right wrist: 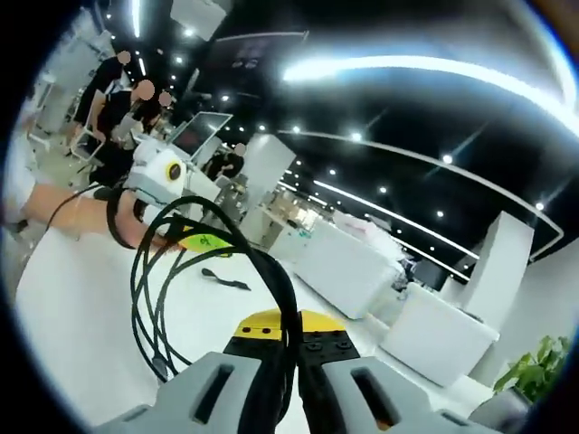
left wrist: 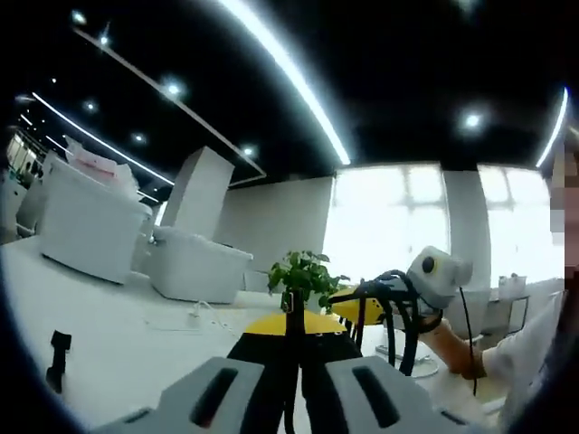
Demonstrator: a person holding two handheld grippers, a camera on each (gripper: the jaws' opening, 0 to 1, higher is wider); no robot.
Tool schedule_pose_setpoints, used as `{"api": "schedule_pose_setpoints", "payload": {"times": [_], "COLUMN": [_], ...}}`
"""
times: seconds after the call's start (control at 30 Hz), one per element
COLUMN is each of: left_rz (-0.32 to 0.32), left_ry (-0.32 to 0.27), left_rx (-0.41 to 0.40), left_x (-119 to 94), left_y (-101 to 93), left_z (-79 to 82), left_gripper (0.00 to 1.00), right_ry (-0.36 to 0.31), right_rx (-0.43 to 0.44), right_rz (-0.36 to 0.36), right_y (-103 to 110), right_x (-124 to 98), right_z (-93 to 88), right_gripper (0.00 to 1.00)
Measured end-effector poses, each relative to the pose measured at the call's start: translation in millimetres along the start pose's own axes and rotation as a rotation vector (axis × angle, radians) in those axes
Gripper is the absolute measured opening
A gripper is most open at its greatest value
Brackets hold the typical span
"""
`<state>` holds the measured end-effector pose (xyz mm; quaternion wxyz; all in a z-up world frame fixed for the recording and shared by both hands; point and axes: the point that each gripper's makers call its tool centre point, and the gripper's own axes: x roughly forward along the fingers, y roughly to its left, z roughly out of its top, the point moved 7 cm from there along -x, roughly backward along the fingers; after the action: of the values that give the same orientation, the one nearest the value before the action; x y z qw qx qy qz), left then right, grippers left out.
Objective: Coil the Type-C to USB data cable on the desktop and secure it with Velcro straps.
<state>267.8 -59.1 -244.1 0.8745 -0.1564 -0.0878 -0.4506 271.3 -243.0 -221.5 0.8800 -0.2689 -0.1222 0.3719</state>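
In the right gripper view our right gripper point(right wrist: 291, 362) pinches the black cable point(right wrist: 167, 271), loops hanging over the white desk point(right wrist: 72, 316), a Velcro strap point(right wrist: 224, 280) lying beyond; the left gripper view shows our left gripper point(left wrist: 291, 362) clamped on the same cable, a potted plant point(left wrist: 303, 276) behind

Black cable point(right wrist: 158, 298); yellow-tipped grey tool point(right wrist: 291, 362); white desk point(left wrist: 118, 348).

Left gripper point(left wrist: 291, 384) pinching black cable point(left wrist: 292, 362); plant point(left wrist: 303, 276) beyond.
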Motion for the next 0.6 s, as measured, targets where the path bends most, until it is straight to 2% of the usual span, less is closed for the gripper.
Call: {"api": "schedule_pose_setpoints", "payload": {"times": [0.07,0.17,0.23,0.33,0.5,0.6], "left_rz": [-0.008,-0.069,-0.086,-0.127,-0.246,-0.285], "left_ry": [0.002,0.038,0.046,0.073,0.06,0.06], "left_rx": [-0.025,-0.114,-0.169,-0.239,-0.464,-0.512], "left_x": [1,2,3,4,3,2], "left_y": [-0.6,-7.0,-9.8,-14.6,-20.5,-19.7], "left_z": [-2.3,-8.8,-13.1,-21.5,-26.1,-31.7], "left_gripper": [0.03,0.03,0.03,0.03,0.03,0.03], "right_ry": [-0.004,0.019,0.021,0.017,0.022,0.027], "right_rx": [0.001,-0.034,-0.044,-0.032,-0.01,0.019], "right_rz": [0.025,0.043,0.053,0.068,0.079,0.096], "right_y": [9,17,20,21,17,15], "right_x": [3,7,8,8,7,7], "right_z": [0.5,-1.8,-3.9,-4.3,-6.8,-9.6], "right_gripper": [0.03,0.03,0.03,0.03,0.03,0.03]}}
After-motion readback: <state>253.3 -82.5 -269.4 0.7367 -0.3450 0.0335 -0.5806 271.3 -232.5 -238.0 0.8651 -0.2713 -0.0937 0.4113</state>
